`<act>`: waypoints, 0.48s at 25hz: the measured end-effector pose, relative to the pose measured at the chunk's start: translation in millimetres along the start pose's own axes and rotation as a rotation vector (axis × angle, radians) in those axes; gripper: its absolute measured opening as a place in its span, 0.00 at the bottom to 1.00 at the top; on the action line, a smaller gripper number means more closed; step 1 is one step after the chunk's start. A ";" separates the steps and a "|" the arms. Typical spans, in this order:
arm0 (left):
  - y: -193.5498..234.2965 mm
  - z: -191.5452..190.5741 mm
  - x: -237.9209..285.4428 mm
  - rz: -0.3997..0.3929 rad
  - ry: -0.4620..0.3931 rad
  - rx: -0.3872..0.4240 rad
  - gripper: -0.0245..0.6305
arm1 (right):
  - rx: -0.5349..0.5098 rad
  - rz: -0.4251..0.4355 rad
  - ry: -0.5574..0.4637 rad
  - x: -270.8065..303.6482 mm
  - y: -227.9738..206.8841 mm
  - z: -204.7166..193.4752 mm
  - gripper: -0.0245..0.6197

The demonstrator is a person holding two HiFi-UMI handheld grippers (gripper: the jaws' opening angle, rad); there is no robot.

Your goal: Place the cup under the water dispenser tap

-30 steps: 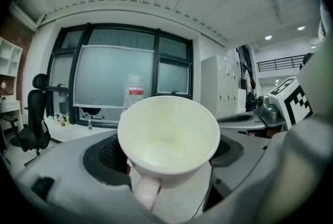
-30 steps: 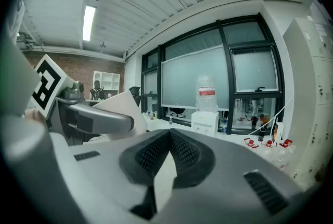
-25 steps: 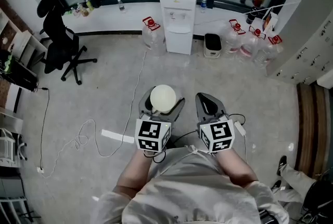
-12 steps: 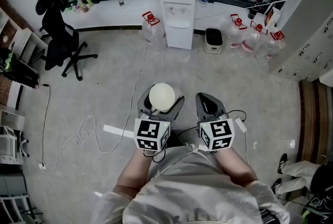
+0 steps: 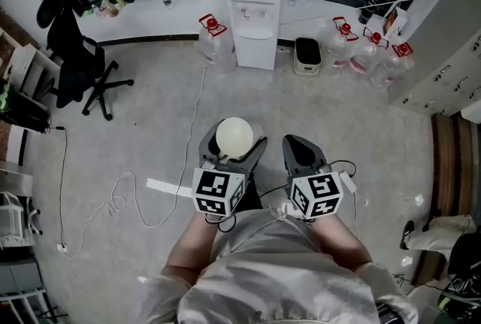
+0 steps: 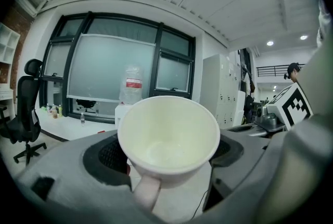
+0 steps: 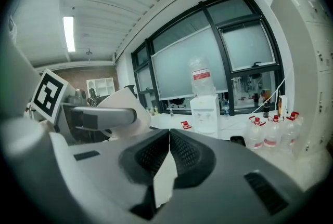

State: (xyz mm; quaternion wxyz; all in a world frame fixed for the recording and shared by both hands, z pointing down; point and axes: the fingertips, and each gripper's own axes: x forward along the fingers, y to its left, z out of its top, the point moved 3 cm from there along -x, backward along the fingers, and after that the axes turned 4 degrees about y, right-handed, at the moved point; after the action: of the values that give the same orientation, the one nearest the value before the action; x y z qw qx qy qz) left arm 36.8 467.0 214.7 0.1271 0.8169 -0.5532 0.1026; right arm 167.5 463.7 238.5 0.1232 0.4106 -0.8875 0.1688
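**Head view.** The person stands on the open floor (image 5: 150,112), with the water dispenser (image 5: 255,29) at the far wall, well apart from both grippers. The left gripper (image 5: 231,149) is clamped on a white cup (image 5: 234,137), mouth up. The right gripper (image 5: 302,148) is just beside it on the right. Compared with a second ago, the dispenser and the spare water bottles (image 5: 361,52) sit slightly higher in the frame and the office chair (image 5: 71,63) lies further left. The cup and both grippers keep the same pose. The change is therefore in the person's viewpoint, not in the grasp.

**Left gripper view.** The cup (image 6: 167,137) is empty and sits between the jaws, which press on its lower body. Its handle (image 6: 147,192) points toward the camera. The dispenser's bottle (image 6: 131,85) shows far behind the rim.

**Right gripper view.** The jaws of the right gripper (image 7: 169,147) are together with nothing between them. The dispenser (image 7: 205,114) stands far ahead.

**Reading.** The grasp looks secure and the carry is still at an early stage. The whole approach to the tap appears to remain.
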 end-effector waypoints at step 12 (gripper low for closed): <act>143.4 35.5 135.3 -0.091 0.008 -0.021 0.72 | 0.068 -0.084 0.063 165.8 -37.7 49.3 0.08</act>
State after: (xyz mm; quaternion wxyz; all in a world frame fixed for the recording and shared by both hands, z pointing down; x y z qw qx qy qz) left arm -45.9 285.9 236.2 0.1427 0.8395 -0.5158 0.0942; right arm 87.8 307.1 260.2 0.1439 0.4462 -0.8588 0.2066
